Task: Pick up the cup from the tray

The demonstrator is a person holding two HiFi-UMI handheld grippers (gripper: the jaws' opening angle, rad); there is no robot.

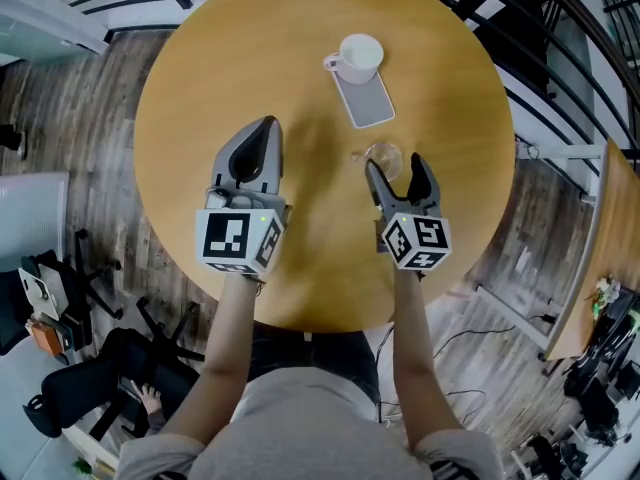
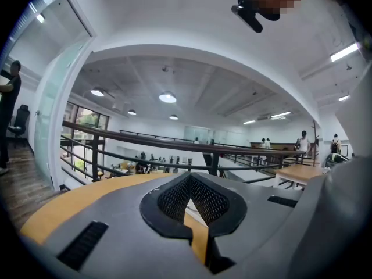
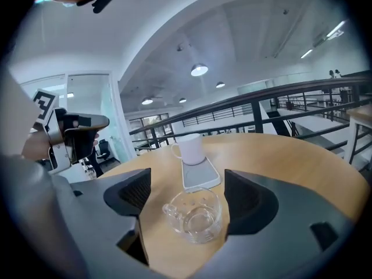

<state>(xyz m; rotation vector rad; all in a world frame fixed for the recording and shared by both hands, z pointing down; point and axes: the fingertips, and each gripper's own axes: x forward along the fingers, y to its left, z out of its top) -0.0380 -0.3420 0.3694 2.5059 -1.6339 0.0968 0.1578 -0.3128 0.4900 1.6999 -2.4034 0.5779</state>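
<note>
We judge that, with right gripper [image 3: 190, 196] spread around the glass cup [image 3: 195, 215] and left gripper [image 2: 190, 199] clamped empty, reaching the white cup [image 3: 190, 149] risks knocking that glass

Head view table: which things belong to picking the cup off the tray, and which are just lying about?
Job: white cup, standing on the tray; right tool, open.
Lying about: glass cup on the table, off the tray, ungripped between the right tool's jaws; left tool, shut, empty.
</note>
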